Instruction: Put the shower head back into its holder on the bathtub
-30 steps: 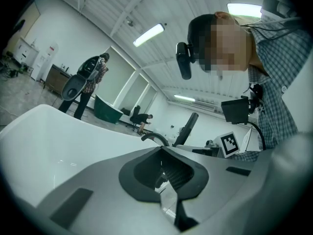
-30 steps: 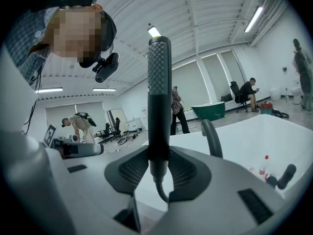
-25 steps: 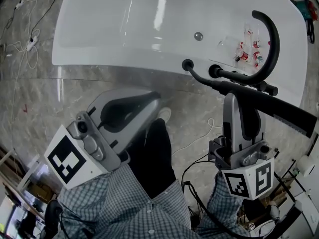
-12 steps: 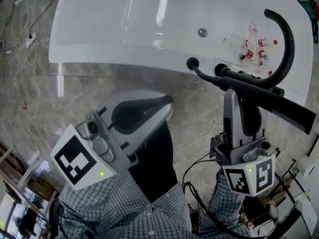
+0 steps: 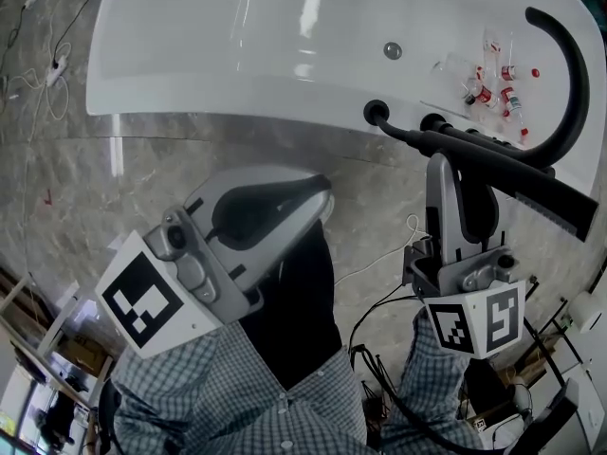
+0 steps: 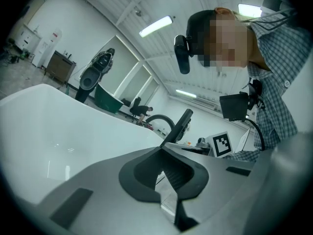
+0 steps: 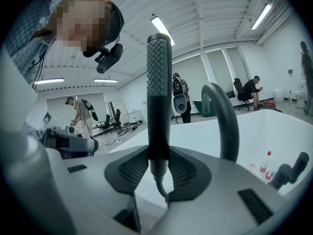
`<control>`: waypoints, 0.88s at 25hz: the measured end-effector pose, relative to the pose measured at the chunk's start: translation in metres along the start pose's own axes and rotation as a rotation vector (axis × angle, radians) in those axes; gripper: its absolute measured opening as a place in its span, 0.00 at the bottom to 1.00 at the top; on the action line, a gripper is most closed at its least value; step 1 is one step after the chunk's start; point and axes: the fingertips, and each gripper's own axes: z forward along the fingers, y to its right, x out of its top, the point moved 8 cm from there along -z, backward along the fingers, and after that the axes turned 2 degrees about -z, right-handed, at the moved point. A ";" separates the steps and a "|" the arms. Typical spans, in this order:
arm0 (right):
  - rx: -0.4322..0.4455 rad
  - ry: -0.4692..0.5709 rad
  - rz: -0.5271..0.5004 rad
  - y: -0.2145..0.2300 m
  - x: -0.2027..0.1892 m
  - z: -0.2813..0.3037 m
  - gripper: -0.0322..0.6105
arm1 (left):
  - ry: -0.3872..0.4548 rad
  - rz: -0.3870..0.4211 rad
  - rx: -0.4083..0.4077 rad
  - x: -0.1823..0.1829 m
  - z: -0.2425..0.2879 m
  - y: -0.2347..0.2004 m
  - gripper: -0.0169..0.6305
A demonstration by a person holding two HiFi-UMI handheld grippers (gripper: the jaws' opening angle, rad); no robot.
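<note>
- Right gripper [image 7: 159, 155] [image 5: 448, 164]: fingers clamped on the slim black stick-shaped shower head [image 7: 159, 82] [image 5: 531, 190]. The hold sits low on the handle, just above the joint with the hose, and the studded spray end points away.
- Left gripper [image 6: 162, 150] [image 5: 318, 195]: fingers drawn together at the tips with nothing between them, held over the floor well apart from the fittings.
- Shower head, location: in the right gripper outside the tub, lying roughly level just beside the rim fittings. It is not yet seated.
- Shower head, handling (judged): rigid, smooth and fairly light. It is likely to slip or twist in the pads because the long free end acts as a lever. A hold near the hose end suits steering that end into the opening.
- Black flexible hose [image 5: 396, 133]: runs from the handle's end into a black round socket [image 5: 377, 112] on the rim, probably the holder. It will tug and needs feeding back in.
- White glossy bathtub [image 5: 190, 102]: carries the socket, further black knobs and a black arched spout [image 5: 572, 83].
- Small red-capped bottles [image 5: 493, 91]: lying inside the tub.
- Grey marble-patterned floor [image 5: 142, 183]: beneath both grippers.
</note>
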 end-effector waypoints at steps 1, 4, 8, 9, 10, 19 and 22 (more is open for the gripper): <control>-0.002 0.000 -0.004 0.001 -0.003 0.001 0.24 | -0.002 -0.001 -0.001 -0.001 -0.001 -0.001 0.04; -0.012 0.012 -0.018 0.002 -0.013 0.005 0.24 | -0.011 -0.005 -0.003 -0.006 -0.002 -0.002 0.04; -0.020 0.013 -0.084 0.003 -0.026 0.010 0.24 | -0.026 -0.017 -0.012 -0.010 -0.003 -0.001 0.04; -0.019 0.005 -0.092 0.004 -0.030 0.012 0.24 | -0.028 -0.020 -0.015 -0.012 -0.002 -0.001 0.04; -0.018 -0.002 -0.095 0.004 -0.034 0.015 0.24 | -0.031 -0.023 -0.018 -0.014 -0.001 -0.002 0.04; -0.025 -0.026 -0.101 0.008 -0.062 0.027 0.24 | -0.043 -0.051 -0.011 -0.028 -0.005 -0.007 0.04; -0.023 -0.041 -0.106 0.016 -0.077 0.037 0.24 | -0.049 -0.062 -0.009 -0.037 0.001 -0.015 0.04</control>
